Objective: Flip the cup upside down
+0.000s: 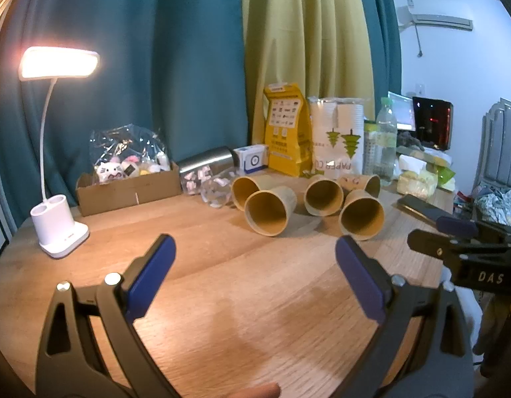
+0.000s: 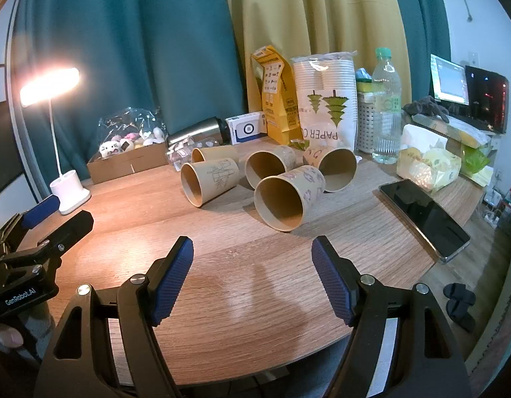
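Observation:
Several tan paper cups lie on their sides on the wooden table [image 1: 222,282], mouths toward me. In the left wrist view the nearest are one at centre [image 1: 270,210] and one to the right [image 1: 361,215]. In the right wrist view the nearest cup [image 2: 287,199] has purple prints; another with a bamboo drawing [image 2: 209,180] lies to its left. My left gripper [image 1: 255,258] is open and empty, short of the cups. My right gripper [image 2: 252,258] is open and empty, just before the purple-print cup. Each gripper shows at the edge of the other's view.
A lit white desk lamp [image 1: 59,225] stands at the left. A cardboard box of plush toys [image 1: 129,185], a steel flask [image 2: 199,129], a yellow bag [image 2: 272,96], a pack of paper cups [image 2: 325,99] and a water bottle [image 2: 386,106] line the back. A phone [image 2: 424,219] lies at the right.

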Action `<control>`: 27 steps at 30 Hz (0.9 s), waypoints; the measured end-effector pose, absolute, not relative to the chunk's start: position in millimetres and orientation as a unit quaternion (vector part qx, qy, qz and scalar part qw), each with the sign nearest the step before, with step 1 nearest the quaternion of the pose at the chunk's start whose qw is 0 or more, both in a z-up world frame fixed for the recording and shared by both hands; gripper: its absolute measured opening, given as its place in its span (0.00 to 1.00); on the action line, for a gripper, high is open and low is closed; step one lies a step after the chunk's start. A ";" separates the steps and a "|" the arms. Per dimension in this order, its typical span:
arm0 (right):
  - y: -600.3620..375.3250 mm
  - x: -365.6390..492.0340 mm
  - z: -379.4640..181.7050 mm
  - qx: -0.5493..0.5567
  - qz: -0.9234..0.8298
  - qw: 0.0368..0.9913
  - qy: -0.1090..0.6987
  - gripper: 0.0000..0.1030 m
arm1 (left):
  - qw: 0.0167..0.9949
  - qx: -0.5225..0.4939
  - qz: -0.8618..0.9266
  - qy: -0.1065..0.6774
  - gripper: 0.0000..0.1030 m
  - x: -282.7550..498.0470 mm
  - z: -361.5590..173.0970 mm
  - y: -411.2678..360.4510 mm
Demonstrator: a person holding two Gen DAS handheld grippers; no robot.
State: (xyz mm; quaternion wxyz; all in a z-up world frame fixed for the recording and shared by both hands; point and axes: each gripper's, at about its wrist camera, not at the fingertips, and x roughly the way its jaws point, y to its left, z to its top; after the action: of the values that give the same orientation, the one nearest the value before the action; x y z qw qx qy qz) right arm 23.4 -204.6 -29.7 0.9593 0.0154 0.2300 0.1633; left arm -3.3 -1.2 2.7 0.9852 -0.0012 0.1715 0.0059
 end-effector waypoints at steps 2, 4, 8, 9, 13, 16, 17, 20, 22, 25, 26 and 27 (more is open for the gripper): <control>-203.8 22.5 -30.6 0.016 0.163 0.959 0.232 0.75 | 0.985 -0.001 0.006 0.172 0.95 -2.1 2.5 -1.3; -203.6 20.9 -30.5 0.016 0.162 0.959 0.232 0.75 | 0.985 -0.001 0.006 0.171 0.95 -4.1 2.9 -1.9; -203.6 20.3 -29.7 0.016 0.162 0.959 0.232 0.75 | 0.985 0.000 0.004 0.170 0.95 -2.5 3.2 -2.1; -203.9 20.6 -29.1 0.016 0.163 0.959 0.232 0.75 | 0.986 0.000 0.004 0.169 0.95 -4.1 4.1 -3.3; -202.1 24.7 -33.3 0.016 0.164 0.958 0.234 0.75 | 0.986 0.001 0.003 0.167 0.95 -6.3 5.2 -4.3; -202.5 24.6 -33.2 0.017 0.164 0.958 0.234 0.75 | 0.986 0.002 0.001 0.168 0.95 -6.3 4.8 -5.3; -202.4 24.6 -33.3 0.017 0.164 0.958 0.234 0.75 | 0.986 0.003 0.001 0.167 0.95 -6.9 4.8 -5.3; -204.1 25.2 -32.2 0.020 0.164 0.958 0.234 0.75 | 0.986 0.003 0.000 0.166 0.95 -8.0 5.0 -5.4; -204.4 24.8 -32.3 0.020 0.164 0.958 0.233 0.75 | 0.986 0.003 0.001 0.166 0.95 -8.8 4.8 -5.5; -204.2 25.0 -32.1 0.019 0.164 0.958 0.233 0.75 | 0.986 0.004 0.000 0.165 0.95 -8.5 4.6 -5.8; -204.0 24.9 -32.0 0.019 0.164 0.958 0.233 0.75 | 0.986 0.004 -0.001 0.165 0.95 -9.0 4.7 -6.1; -204.4 25.1 -31.9 0.019 0.164 0.958 0.233 0.75 | 0.986 0.004 -0.003 0.165 0.95 -8.9 4.2 -6.2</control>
State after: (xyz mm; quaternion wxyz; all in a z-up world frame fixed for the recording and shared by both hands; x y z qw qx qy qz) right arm 25.1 -204.4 -31.9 0.9583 0.0191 0.2333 0.1639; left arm -8.9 -6.2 4.2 0.9862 0.0042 0.1653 -0.0026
